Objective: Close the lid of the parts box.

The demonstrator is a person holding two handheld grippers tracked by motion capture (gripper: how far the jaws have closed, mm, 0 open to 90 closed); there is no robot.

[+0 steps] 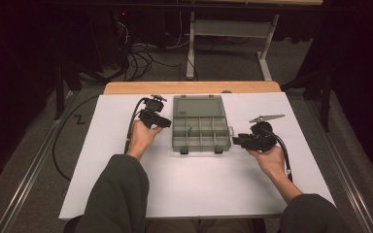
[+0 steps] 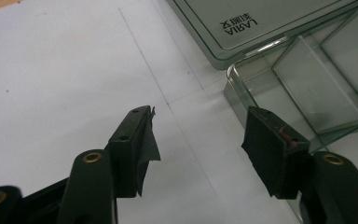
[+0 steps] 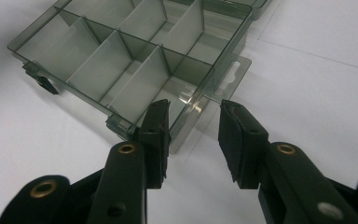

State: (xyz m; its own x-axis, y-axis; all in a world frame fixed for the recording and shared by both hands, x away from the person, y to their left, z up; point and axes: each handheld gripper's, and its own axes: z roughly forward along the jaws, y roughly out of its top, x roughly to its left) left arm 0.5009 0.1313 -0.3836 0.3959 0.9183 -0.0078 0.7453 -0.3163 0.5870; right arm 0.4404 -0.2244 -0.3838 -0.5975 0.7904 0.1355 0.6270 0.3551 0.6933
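A smoky clear compartment box (image 1: pixel 201 133) lies open mid-table, its lid (image 1: pixel 197 106) laid back flat on the far side. My left gripper (image 1: pixel 164 121) is at the box's left side. In the left gripper view its jaws (image 2: pixel 200 116) stand wide apart over the white sheet with nothing between them, and the box's corner (image 2: pixel 307 79) and lid (image 2: pixel 261 23) are just to the right. My right gripper (image 1: pixel 237 141) is at the box's near right corner. Its jaws (image 3: pixel 195 109) stand apart around the corner wall (image 3: pixel 205 88), and the pads do not press on it.
A white sheet (image 1: pixel 199 179) covers the table, with a wooden edge (image 1: pixel 192 87) at the far side. One compartment holds a small dark item (image 1: pixel 189 130). A hang tab (image 3: pixel 233 70) juts from the box's side. Cables and a frame's legs (image 1: pixel 190 43) stand on the floor beyond.
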